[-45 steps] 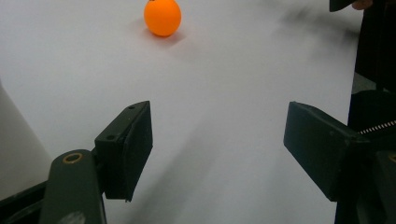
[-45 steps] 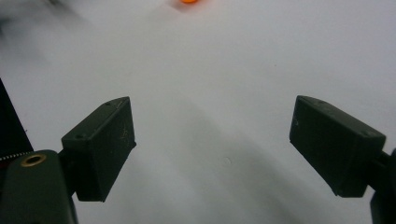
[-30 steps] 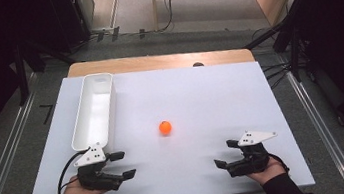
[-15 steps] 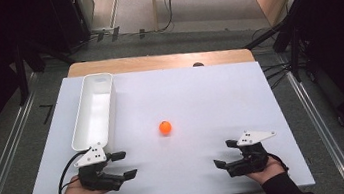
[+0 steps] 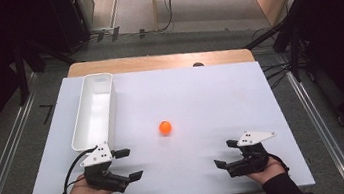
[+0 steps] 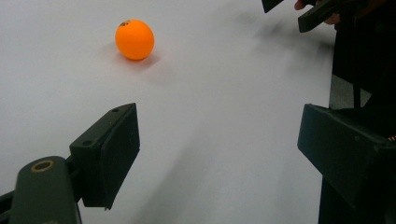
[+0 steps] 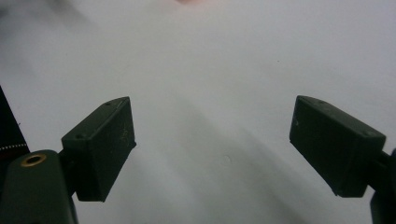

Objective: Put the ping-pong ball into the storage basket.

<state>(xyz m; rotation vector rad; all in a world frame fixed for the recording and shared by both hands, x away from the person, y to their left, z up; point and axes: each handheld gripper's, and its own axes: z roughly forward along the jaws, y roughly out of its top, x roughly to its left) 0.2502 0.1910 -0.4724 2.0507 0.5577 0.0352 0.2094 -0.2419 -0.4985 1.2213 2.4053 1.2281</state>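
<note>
An orange ball (image 5: 165,127) lies on the white table top (image 5: 200,98), about midway between both hands and a little farther away. In the left gripper view the ball (image 6: 134,39) sits ahead and to the left, well clear of the jaws. My left gripper (image 5: 129,164) rests near the front left edge; its jaws have just been opening and stand wide apart with nothing between them (image 6: 217,149). Low over the table at the front right, my right gripper (image 5: 225,153) is open and empty (image 7: 212,149).
A long white tray (image 5: 92,112) stands along the left side, just beyond my left gripper. A wooden strip (image 5: 155,61) runs along the table's far edge. In the left gripper view the other gripper (image 6: 322,11) shows at the top right.
The left gripper's jaws stand wider apart than before. The ball and the right hand have not moved.
</note>
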